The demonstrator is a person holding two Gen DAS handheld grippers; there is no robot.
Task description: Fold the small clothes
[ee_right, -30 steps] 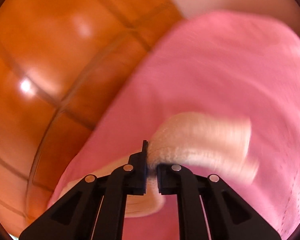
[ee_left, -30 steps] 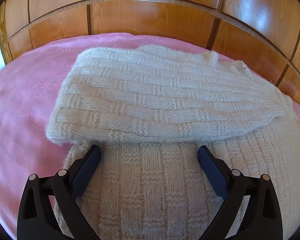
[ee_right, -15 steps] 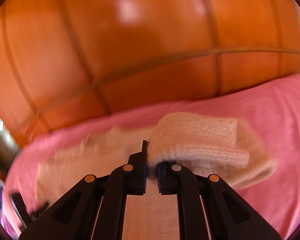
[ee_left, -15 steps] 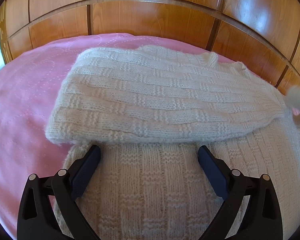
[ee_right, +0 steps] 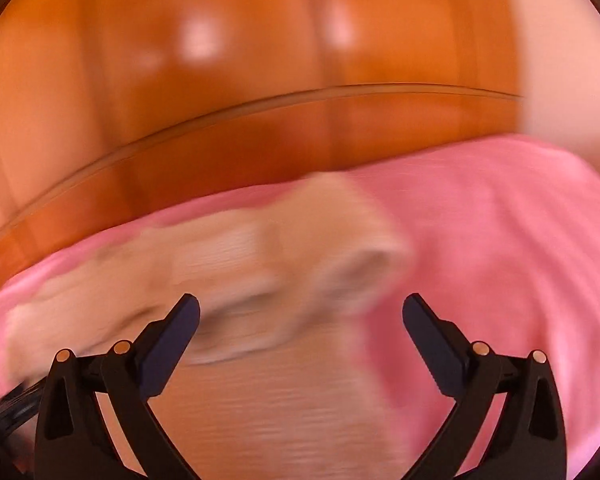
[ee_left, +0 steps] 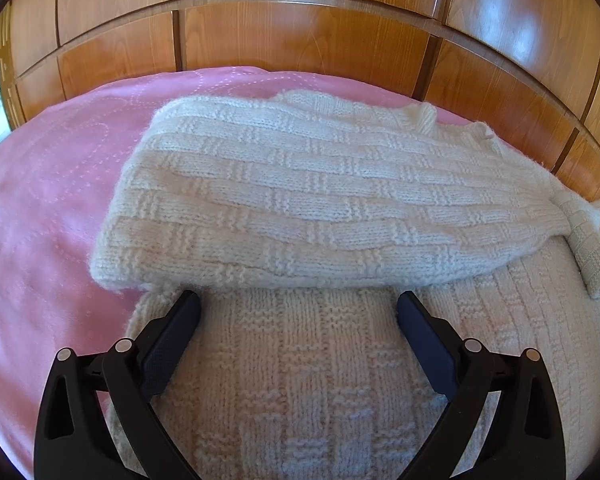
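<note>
Left gripper (ee_left: 298, 312) spread wide over the cream sweater (ee_left: 300, 208) on the pink bedspread (ee_left: 48, 200), one fold done at 12 o'clock; right gripper (ee_right: 300, 316) gapes empty, sleeve (ee_right: 292, 256) blurred ahead; more folds remain.

Right wrist view motion-blurred: sweater (ee_right: 268, 280) knit unreadable. Left view: sweater (ee_left: 300, 380) cut off at bottom edge.
</note>
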